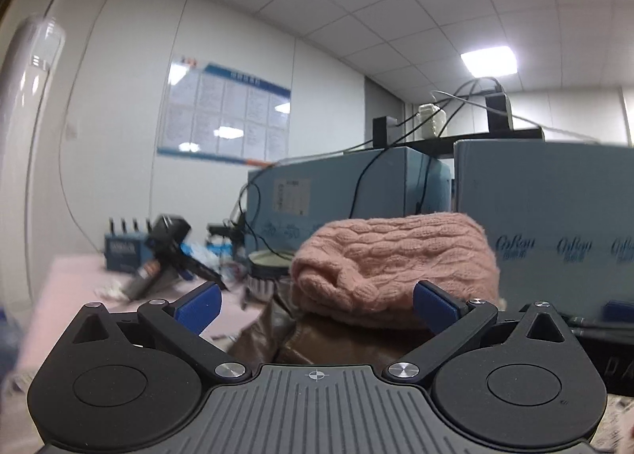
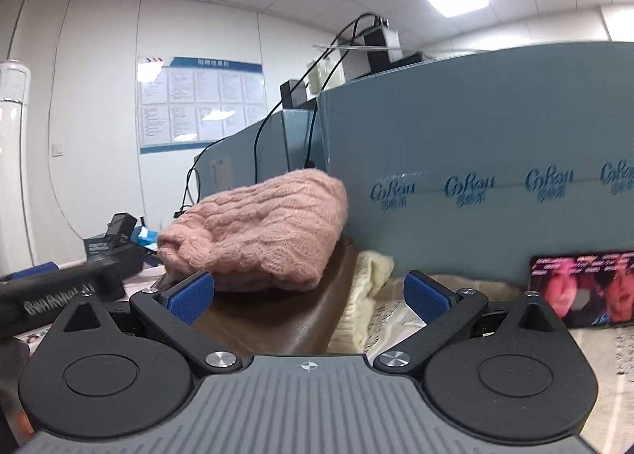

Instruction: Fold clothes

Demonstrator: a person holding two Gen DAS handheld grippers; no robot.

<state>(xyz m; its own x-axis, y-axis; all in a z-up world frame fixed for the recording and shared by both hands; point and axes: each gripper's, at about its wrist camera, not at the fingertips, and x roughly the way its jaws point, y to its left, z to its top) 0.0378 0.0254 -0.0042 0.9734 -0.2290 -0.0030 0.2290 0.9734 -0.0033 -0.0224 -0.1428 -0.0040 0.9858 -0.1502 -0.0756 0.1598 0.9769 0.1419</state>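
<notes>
Foam boards (image 2: 495, 161) in blue-grey stand as a wall behind the stack, with a lit phone (image 2: 582, 287) propped at their foot. Folded pink knit sweater (image 2: 257, 232) lies atop a brown leather garment (image 2: 273, 319), its long axis running left to right, beside a cream knit (image 2: 364, 295). Left gripper (image 1: 315, 305) and right gripper (image 2: 309, 297) both sit spread wide, gripping nothing.

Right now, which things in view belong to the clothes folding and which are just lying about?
Belongs to the job:
- pink knitted sweater, folded, on top
- brown leather garment under it
- cream knit beside them
- left gripper and right gripper, both open

Lying about:
- phone playing video
- blue foam boards
- black cables
- wall notice board
</notes>
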